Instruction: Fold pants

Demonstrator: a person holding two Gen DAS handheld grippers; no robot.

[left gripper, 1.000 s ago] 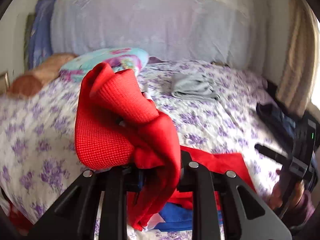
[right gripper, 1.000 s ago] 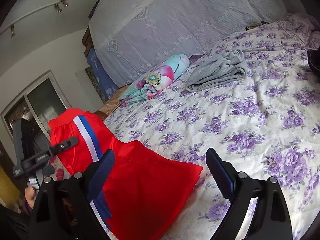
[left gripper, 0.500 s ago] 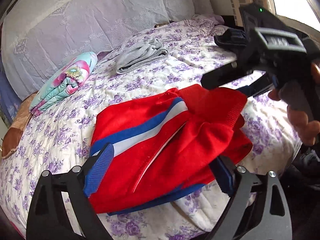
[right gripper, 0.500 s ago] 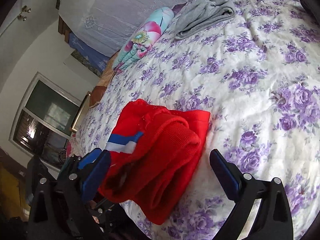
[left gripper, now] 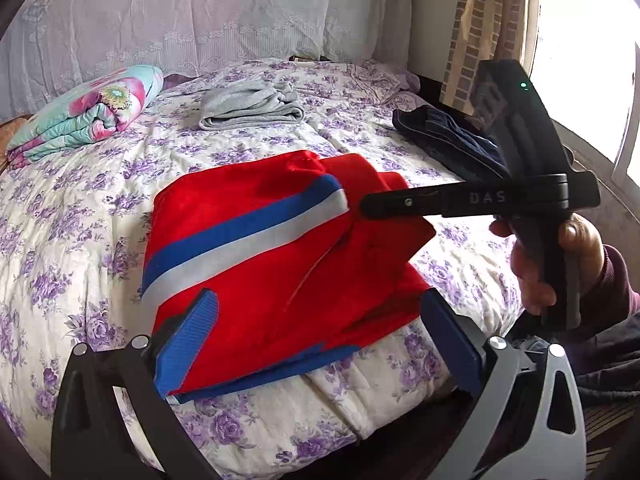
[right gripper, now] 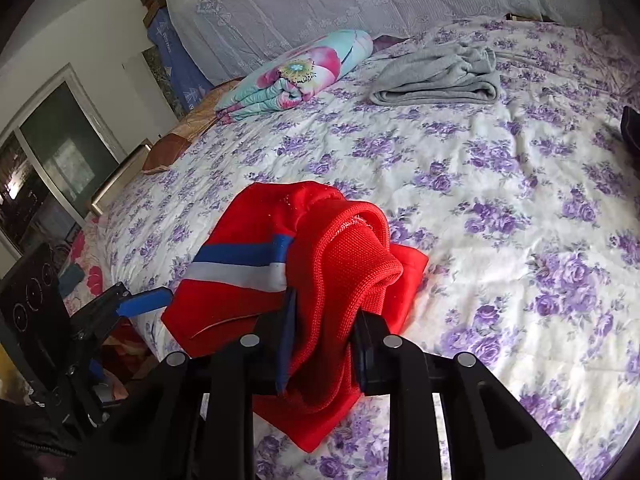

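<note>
The red pants (left gripper: 264, 264) with a blue and white side stripe lie folded in a stack at the near edge of the bed (left gripper: 80, 208). My left gripper (left gripper: 320, 340) is open and empty, its blue pads on either side of the stack's near end. My right gripper (right gripper: 324, 344) is shut on a bunched ribbed part of the red pants (right gripper: 340, 264), at the stack's right side. In the left wrist view the right gripper (left gripper: 364, 206) reaches in from the right over the pants.
A folded grey garment (left gripper: 248, 110) lies further back on the floral bedspread. A rolled floral blanket (left gripper: 80, 112) lies at the back left. Dark blue clothing (left gripper: 444, 140) lies at the bed's right edge. A lace-covered headboard stands behind. A window is at the right.
My left gripper let go of the red pants and opened; the pants now lie folded on the bed. My right gripper went from open to shut on the ribbed part.
</note>
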